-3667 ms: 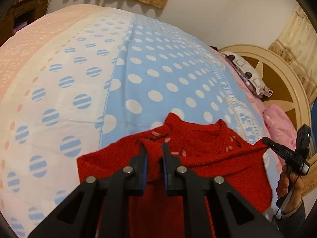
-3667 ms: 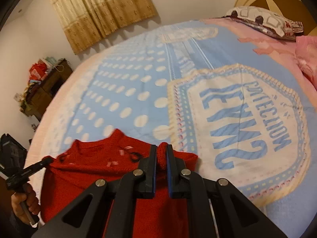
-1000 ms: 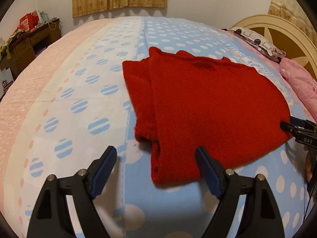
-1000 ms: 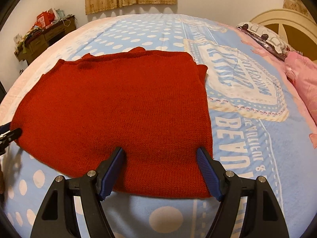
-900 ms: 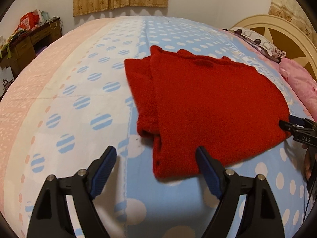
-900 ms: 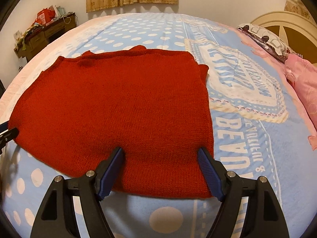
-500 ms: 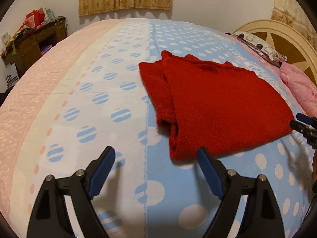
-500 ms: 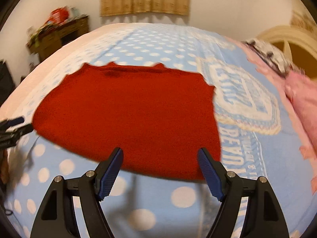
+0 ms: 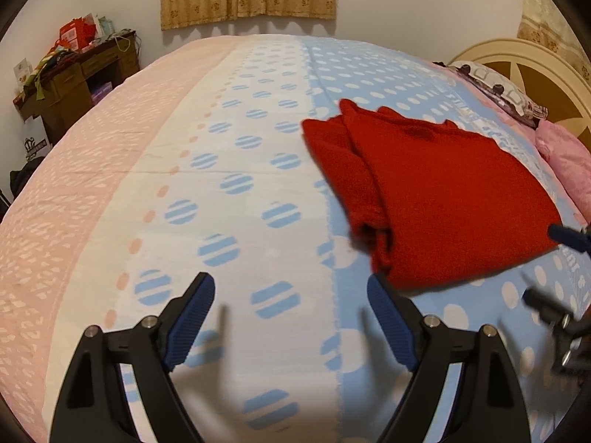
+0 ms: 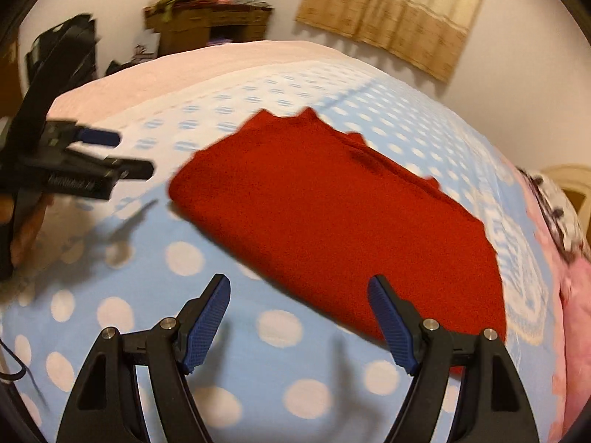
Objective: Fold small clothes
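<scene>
Left wrist view shows the left gripper [image 9: 290, 295] spread wide and empty above the bed [image 9: 229, 229], over the white dotted stripe of the cover. A red sweater [image 9: 443, 199] lies folded flat on the blue part of the bed, toward the side of the headboard [image 9: 532, 70]; one sleeve is folded under along its left edge. Right wrist view shows the right gripper [image 10: 299, 297] also spread wide and holding nothing, just before the near edge of the sweater [image 10: 332, 214]. A pink pillow [image 9: 565, 158] lies near the headboard.
</scene>
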`<action>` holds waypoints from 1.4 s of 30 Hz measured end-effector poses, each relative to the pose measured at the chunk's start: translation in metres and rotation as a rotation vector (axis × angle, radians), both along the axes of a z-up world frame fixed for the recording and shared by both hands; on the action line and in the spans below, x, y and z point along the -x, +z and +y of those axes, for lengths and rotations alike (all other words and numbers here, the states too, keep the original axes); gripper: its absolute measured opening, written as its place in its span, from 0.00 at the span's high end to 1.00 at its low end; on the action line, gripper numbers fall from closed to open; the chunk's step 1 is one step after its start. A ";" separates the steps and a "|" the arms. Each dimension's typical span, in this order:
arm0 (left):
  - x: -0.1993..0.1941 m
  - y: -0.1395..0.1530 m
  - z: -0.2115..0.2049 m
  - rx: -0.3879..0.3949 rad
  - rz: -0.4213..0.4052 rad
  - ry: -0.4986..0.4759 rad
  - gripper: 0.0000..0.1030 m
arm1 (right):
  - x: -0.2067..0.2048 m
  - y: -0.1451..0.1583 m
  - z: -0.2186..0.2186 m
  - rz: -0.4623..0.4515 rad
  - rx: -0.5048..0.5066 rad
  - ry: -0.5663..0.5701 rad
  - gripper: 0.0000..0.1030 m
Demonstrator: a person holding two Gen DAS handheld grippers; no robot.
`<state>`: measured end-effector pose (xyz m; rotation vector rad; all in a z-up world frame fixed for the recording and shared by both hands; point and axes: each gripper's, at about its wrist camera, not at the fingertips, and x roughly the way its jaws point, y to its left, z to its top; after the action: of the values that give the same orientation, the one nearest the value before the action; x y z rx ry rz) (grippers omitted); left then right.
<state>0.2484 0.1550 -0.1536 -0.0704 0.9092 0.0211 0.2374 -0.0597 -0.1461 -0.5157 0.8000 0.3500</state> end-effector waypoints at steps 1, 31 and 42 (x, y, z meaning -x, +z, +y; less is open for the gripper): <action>-0.001 0.002 0.006 -0.003 -0.003 0.011 0.15 | 0.000 0.000 0.005 -0.004 0.005 0.010 0.25; -0.106 0.000 0.007 0.321 0.077 -0.094 0.15 | -0.009 -0.045 0.088 -0.131 0.210 0.117 0.25; -0.143 -0.019 -0.005 0.418 0.125 -0.136 0.15 | -0.011 -0.054 0.098 -0.158 0.251 0.151 0.42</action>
<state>0.3917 0.1497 -0.1722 -0.3990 1.0308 -0.2944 0.2480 0.0378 -0.2001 -0.8317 0.6567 0.3446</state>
